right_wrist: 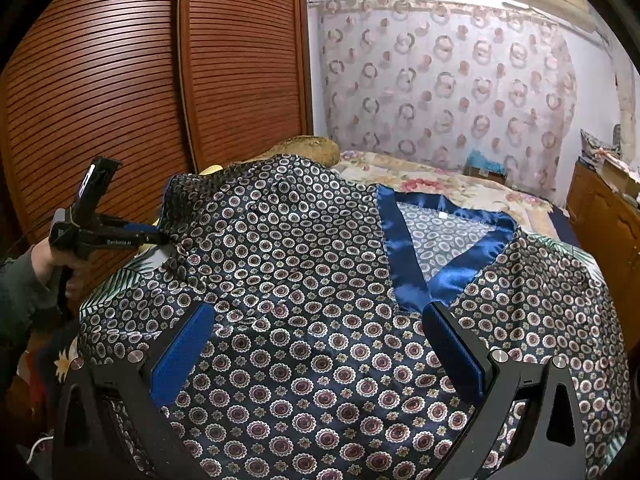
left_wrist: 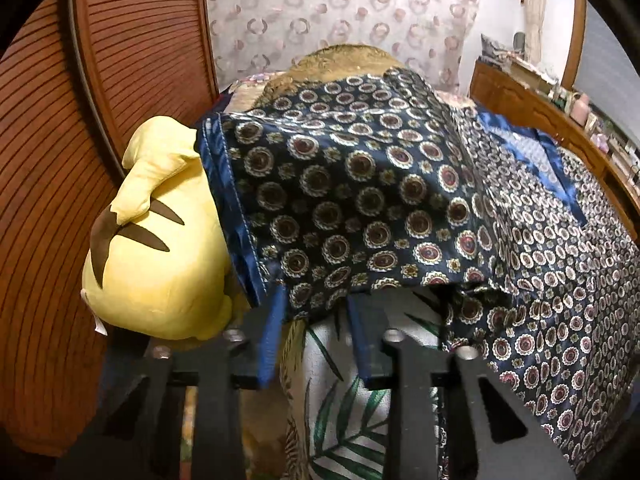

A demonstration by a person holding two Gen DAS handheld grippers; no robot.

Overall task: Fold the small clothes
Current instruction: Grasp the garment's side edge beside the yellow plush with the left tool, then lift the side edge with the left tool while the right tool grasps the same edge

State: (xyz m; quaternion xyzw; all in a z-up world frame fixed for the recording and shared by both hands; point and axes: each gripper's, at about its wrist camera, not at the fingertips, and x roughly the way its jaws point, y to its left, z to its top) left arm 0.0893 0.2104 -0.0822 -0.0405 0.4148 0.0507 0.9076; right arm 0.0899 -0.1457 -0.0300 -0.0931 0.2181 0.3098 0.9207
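Note:
A navy satin shirt (right_wrist: 304,280) with round medallions and a shiny blue V-neck trim (right_wrist: 404,260) lies spread face up on the bed. Its left sleeve (left_wrist: 360,184) is draped over a yellow plush toy (left_wrist: 160,248). My left gripper (left_wrist: 316,304) is at that sleeve's lower edge. The cloth covers the fingertips, while the blue pads (left_wrist: 272,344) stand a narrow gap apart. From the right wrist view the left gripper (right_wrist: 166,237) touches puckered sleeve cloth, held by a person's hand (right_wrist: 44,256). My right gripper (right_wrist: 320,344) hovers wide open over the shirt's chest, below the V-neck, holding nothing.
A leaf-print sheet (left_wrist: 340,400) covers the bed under the shirt. Beyond it are a floral blanket (right_wrist: 440,184) and a brown cushion (right_wrist: 312,146). A brown slatted wardrobe (right_wrist: 120,80) stands close on the left, a wooden cabinet (right_wrist: 600,220) on the right, and a curtain (right_wrist: 440,80) behind.

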